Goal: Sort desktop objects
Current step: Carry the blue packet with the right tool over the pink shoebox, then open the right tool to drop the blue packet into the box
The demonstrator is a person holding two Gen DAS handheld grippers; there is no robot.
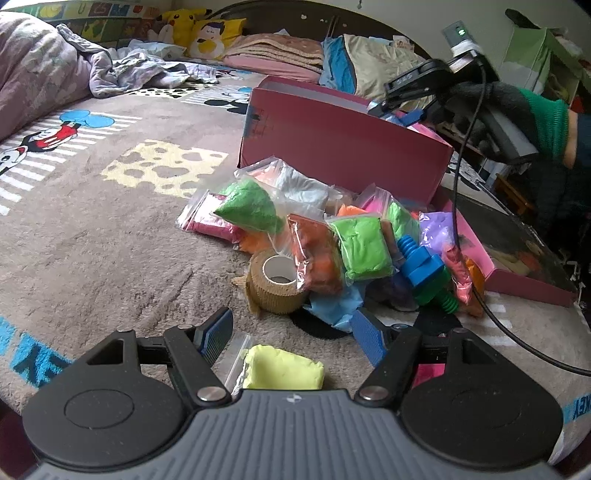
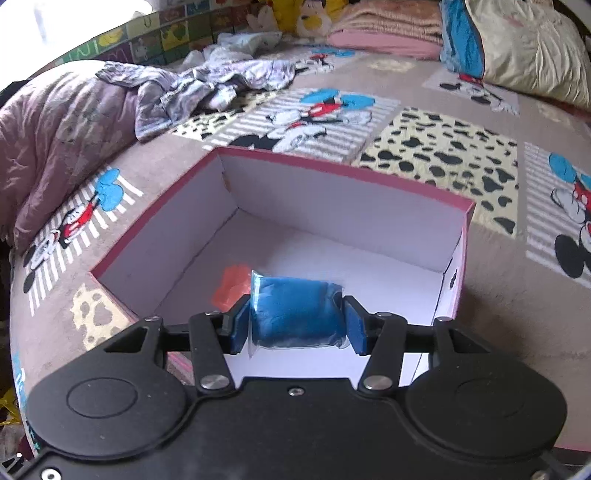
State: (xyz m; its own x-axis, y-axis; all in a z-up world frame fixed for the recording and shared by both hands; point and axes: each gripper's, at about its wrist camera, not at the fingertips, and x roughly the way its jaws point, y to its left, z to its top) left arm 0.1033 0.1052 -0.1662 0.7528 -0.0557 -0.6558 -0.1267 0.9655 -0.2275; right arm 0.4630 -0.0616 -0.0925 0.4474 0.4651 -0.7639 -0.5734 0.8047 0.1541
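Observation:
In the left wrist view a pile of bagged clay [image 1: 314, 229] in green, orange, pink, purple and white lies on the bed cover in front of a pink box [image 1: 332, 144]. A tan tape roll [image 1: 275, 282] and a blue and green toy bolt [image 1: 424, 269] lie in the pile. My left gripper [image 1: 295, 338] is open, with a yellow clay bag [image 1: 284, 371] lying between its fingers. My right gripper [image 2: 297, 321] is shut on a blue clay bag [image 2: 295, 314] and holds it over the open box [image 2: 332, 199]. An orange bag [image 2: 231, 290] lies inside the box.
The pink box lid [image 1: 517, 254] lies to the right of the pile. A black cable [image 1: 465, 177] runs down from the right gripper past the pile. A rumpled quilt [image 1: 44, 62], pillows [image 1: 373, 62] and plush toys [image 1: 199, 33] lie at the back of the bed.

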